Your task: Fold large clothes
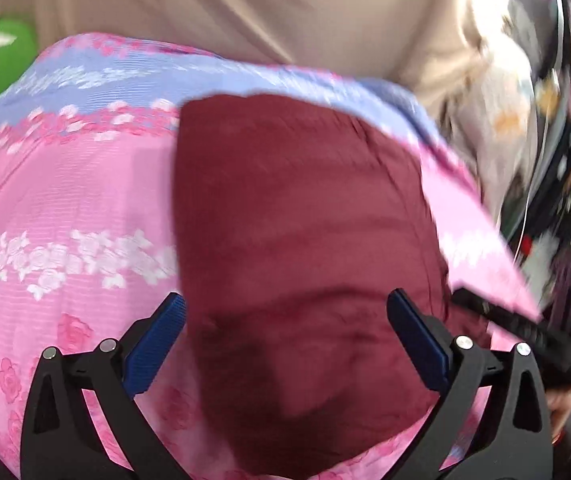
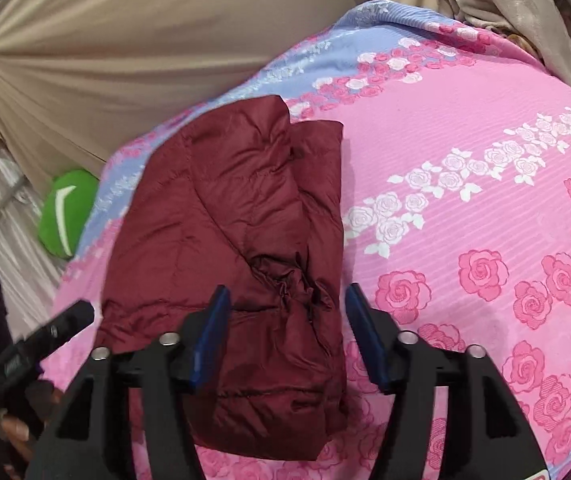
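1. Maroon quilted jacket (image 2: pixel 245 240) lying folded into a long bundle on the bed, over the pink rose-print sheet (image 2: pixel 465 200), near the sheet's blue-striped edge
2. Right gripper (image 2: pixel 287 312) hovering at the near end of the jacket, blue fingers (image 2: pixel 213 328) spread fairly wide, crumpled fabric showing between them but neither pad pressing on it
3. Left gripper (image 1: pixel 285 316) over the same bundle from the other side, fingers (image 1: pixel 157 344) wide apart, nothing clamped, maroon cloth filling the gap beneath
4. Left view smeared with blur, jacket (image 1: pixel 305 220) reading as one dark red block on the sheet (image 1: pixel 65 200)
5. Other gripper's black body poking into each view: low at the right edge in the left camera, low at the left edge in the right camera, with fingertips of a hand (image 2: pixel 15 428) around it
6. Green cushion (image 2: pixel 67 216) with a white mark wedged beyond the bed's far edge, against beige drapery (image 2: pixel 145 40)
7. Pale crumpled cloth (image 2: pixel 517 8) heaped at the far corner of the bed
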The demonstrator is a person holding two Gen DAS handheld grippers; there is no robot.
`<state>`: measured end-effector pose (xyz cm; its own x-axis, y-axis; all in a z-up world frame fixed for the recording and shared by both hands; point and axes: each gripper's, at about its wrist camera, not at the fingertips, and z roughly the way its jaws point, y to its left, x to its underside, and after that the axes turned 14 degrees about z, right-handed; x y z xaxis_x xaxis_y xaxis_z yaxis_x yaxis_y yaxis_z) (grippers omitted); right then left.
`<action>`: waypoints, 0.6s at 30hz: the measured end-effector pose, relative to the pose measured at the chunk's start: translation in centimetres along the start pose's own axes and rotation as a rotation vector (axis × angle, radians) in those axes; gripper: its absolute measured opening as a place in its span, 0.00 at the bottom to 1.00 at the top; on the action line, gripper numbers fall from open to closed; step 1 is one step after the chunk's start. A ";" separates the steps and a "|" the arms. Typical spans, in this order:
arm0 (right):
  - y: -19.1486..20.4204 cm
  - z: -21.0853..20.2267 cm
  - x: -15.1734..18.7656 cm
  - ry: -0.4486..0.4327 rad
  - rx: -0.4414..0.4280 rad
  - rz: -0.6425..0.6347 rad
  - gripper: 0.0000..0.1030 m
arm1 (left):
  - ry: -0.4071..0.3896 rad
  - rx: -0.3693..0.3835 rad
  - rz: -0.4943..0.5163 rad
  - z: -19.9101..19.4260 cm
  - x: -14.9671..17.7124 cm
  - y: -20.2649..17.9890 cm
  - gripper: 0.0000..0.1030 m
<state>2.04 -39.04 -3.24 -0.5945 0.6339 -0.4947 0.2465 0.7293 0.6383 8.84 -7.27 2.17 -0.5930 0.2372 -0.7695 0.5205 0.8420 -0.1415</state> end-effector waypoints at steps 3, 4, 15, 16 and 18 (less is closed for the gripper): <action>-0.8 1.4 -1.1 0.062 -0.040 0.025 0.65 | 0.024 0.028 -0.099 1.2 -0.9 3.2 0.95; -1.1 2.2 -1.4 0.086 -0.046 0.036 0.65 | 0.043 0.047 -0.130 1.9 -1.0 3.9 0.95; -2.0 7.6 -2.7 0.252 -0.214 0.206 0.60 | 0.171 0.379 -0.266 9.4 -1.7 7.8 0.95; -2.1 7.7 -2.6 0.258 -0.236 0.214 0.47 | 0.171 0.383 -0.255 9.6 -1.9 7.8 0.90; -1.3 6.9 -2.4 0.231 -0.254 0.183 0.26 | 0.145 0.374 -0.216 9.0 -2.8 7.4 0.81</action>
<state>8.47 -39.68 -6.95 -0.7218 0.6520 -0.2320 0.1839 0.5039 0.8439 19.86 -6.06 -2.37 -0.7783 0.1633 -0.6063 0.5459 0.6531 -0.5249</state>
